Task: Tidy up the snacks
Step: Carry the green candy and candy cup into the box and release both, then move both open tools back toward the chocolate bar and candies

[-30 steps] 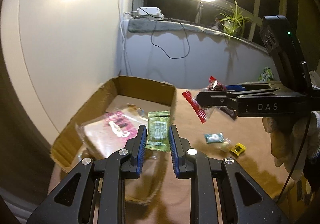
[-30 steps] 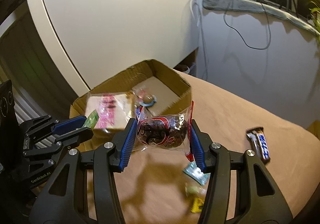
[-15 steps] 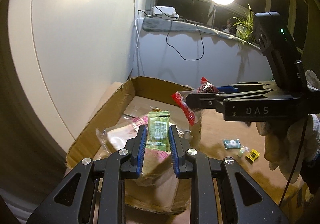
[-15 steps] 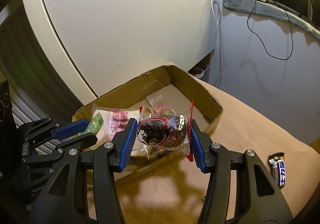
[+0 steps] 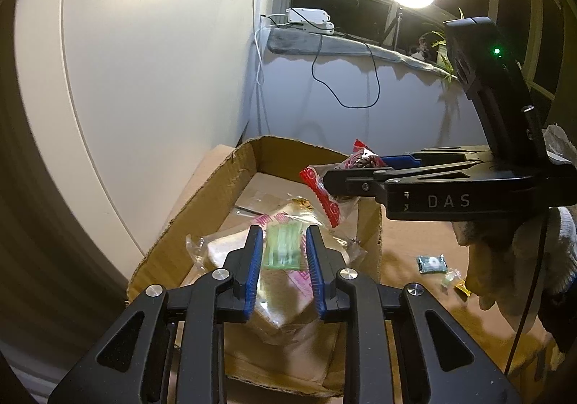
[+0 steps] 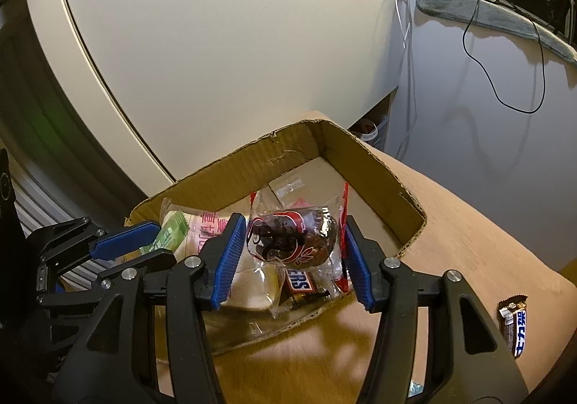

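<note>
An open cardboard box (image 5: 216, 195) (image 6: 368, 155) sits on the brown table. My left gripper (image 5: 283, 251) is over the box with its jaws parted; a small green snack packet (image 5: 283, 247), blurred, sits between them, also seen in the right wrist view (image 6: 167, 232). My right gripper (image 6: 294, 242) is shut on a clear red-edged packet with a dark snack (image 6: 295, 236), held over the box's near edge; it also shows in the left wrist view (image 5: 337, 187). Inside the box lie a large bread packet with pink print (image 5: 288, 281) and a Snickers bar (image 6: 301, 281).
Small candies (image 5: 431, 263) (image 5: 456, 283) lie on the table right of the box. A chocolate bar with a blue-white wrapper (image 6: 515, 326) lies at the right. A white cabinet (image 6: 216, 43) stands behind the box. A gloved hand (image 5: 512, 260) holds the right gripper.
Both grippers moved forward over the box. The left jaws have widened and the green packet is now blurred between them. The right gripper still holds the dark snack.
</note>
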A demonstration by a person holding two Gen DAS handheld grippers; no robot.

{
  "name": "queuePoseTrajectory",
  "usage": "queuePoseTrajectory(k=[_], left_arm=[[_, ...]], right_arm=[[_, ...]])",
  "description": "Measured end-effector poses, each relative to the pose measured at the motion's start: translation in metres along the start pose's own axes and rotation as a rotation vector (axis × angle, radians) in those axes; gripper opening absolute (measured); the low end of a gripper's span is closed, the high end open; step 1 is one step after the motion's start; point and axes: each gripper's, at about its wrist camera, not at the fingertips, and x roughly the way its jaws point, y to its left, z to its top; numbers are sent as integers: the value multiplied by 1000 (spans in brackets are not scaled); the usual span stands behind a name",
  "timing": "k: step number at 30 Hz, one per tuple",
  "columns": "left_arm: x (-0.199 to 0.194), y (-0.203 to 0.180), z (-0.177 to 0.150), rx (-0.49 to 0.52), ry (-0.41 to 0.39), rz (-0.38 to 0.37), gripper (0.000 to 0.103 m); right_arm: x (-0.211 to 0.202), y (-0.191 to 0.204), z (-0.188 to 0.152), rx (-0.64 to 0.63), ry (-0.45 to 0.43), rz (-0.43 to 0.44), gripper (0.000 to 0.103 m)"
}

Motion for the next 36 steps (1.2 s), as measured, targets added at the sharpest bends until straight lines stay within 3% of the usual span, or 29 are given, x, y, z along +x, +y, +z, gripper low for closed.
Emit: queuePoseTrajectory(k=[2, 4, 7, 24, 26, 36], left_arm=[[-1, 2, 0, -7, -5, 5, 41], [-2, 3, 1, -9, -9, 12, 45], [-3, 4, 1, -9, -10, 16, 46], [-15, -15, 4, 22, -35, 11, 48], [-18, -21, 5, 27, -39, 8, 48], [-19, -64, 3, 65, -33, -49, 48]], right_arm=[[1, 0, 1, 2, -3, -3, 57], [0, -2, 2, 11, -7, 2, 60], [-2, -2, 3, 16, -16, 5, 67], [-38, -10, -6, 21, -66, -36, 73], [-47, -14, -9, 25, -84, -47, 83], [-96, -63, -43, 73, -122, -127, 84]])
